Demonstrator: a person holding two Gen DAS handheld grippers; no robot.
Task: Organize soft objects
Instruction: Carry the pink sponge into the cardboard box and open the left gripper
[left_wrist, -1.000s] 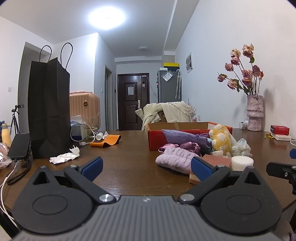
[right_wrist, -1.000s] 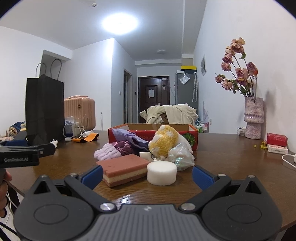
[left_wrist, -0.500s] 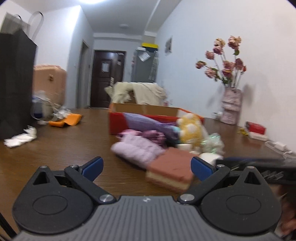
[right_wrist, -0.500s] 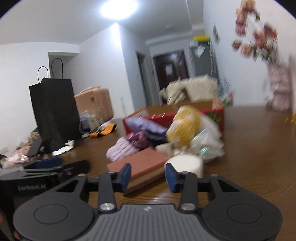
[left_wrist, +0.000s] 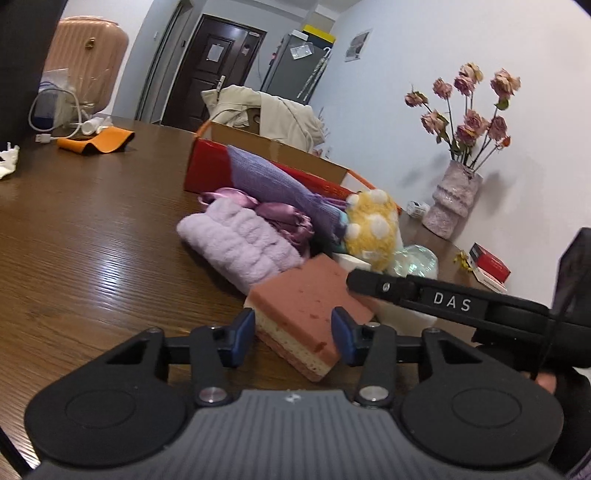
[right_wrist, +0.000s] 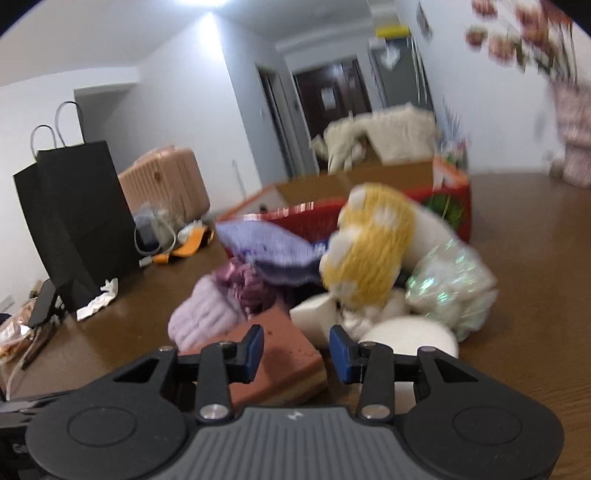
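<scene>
A pile of soft things lies on the brown table in front of a red cardboard box (left_wrist: 207, 168): a lilac towel (left_wrist: 236, 247), a purple knit cloth (left_wrist: 273, 181), a yellow plush toy (left_wrist: 373, 229), a white round sponge (right_wrist: 410, 334) and a pink layered sponge (left_wrist: 306, 314). My left gripper (left_wrist: 294, 330) has its pads on both sides of the pink sponge's near corner, closed on it. My right gripper (right_wrist: 295, 349) is narrowly open and empty above the pink sponge (right_wrist: 280, 354), left of the white sponge. Its finger (left_wrist: 417, 291) crosses the left wrist view.
A black paper bag (right_wrist: 74, 221) and crumpled white tissue (right_wrist: 98, 299) stand at the left. A vase of dried roses (left_wrist: 454, 203) and a red booklet (left_wrist: 489, 262) are at the far right. An orange pouch (left_wrist: 96, 142) and cables lie at the back left.
Both grippers moved forward and down to the pile. The left jaws narrowed from wide open onto the pink sponge. The right jaws narrowed half a second ago and stay narrow.
</scene>
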